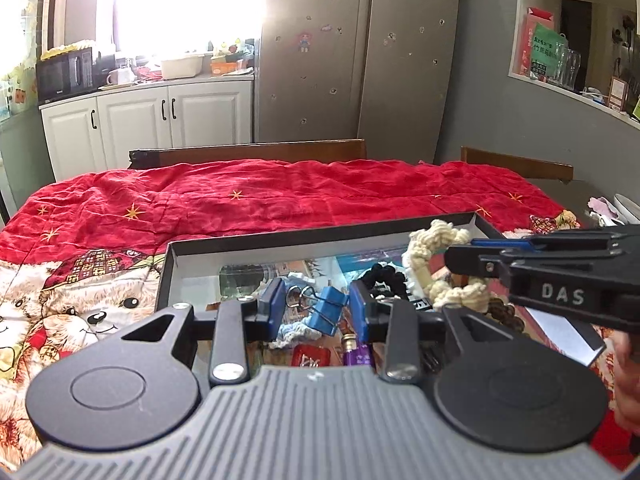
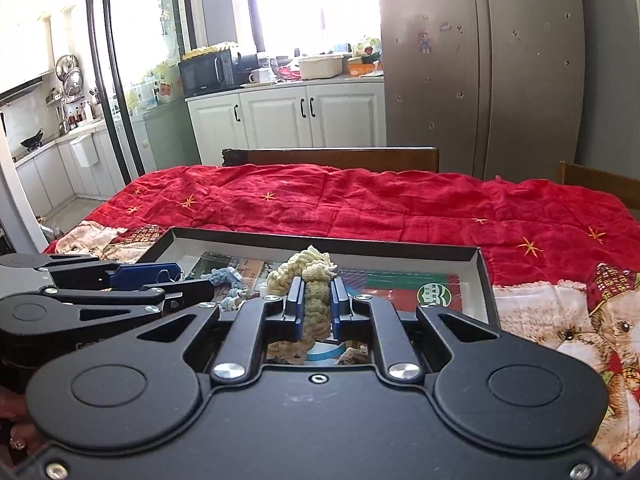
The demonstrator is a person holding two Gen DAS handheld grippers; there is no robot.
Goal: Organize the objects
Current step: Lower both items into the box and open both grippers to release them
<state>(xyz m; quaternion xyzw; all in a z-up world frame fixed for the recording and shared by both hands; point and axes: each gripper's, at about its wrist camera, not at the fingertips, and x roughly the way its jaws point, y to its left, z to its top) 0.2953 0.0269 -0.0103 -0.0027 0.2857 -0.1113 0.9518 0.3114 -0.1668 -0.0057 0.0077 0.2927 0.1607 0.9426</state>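
My left gripper (image 1: 318, 308) is shut on a blue binder clip (image 1: 330, 312), held between its blue pads just above a shallow black box (image 1: 320, 236). The right wrist view shows this gripper (image 2: 188, 280) at the left, over the box (image 2: 320, 242). My right gripper (image 2: 316, 300) is shut on a cream knotted rope (image 2: 312, 266), which hangs over the box's middle. Seen from the left wrist, the right gripper (image 1: 464, 252) comes in from the right with the rope (image 1: 440, 264) dangling from it. Inside the box lie black beads (image 1: 386, 276), brown beads (image 1: 504, 312), a red tin (image 1: 310, 356) and a purple bottle (image 1: 358, 354).
The box rests on a red tablecloth (image 1: 260, 200) with gold stars and a bear print (image 1: 80, 312). Two wooden chair backs (image 1: 260, 150) stand at the table's far edge. Behind them are a steel fridge (image 1: 360, 60) and white cabinets (image 1: 160, 120). A hand (image 1: 624, 380) shows at the right edge.
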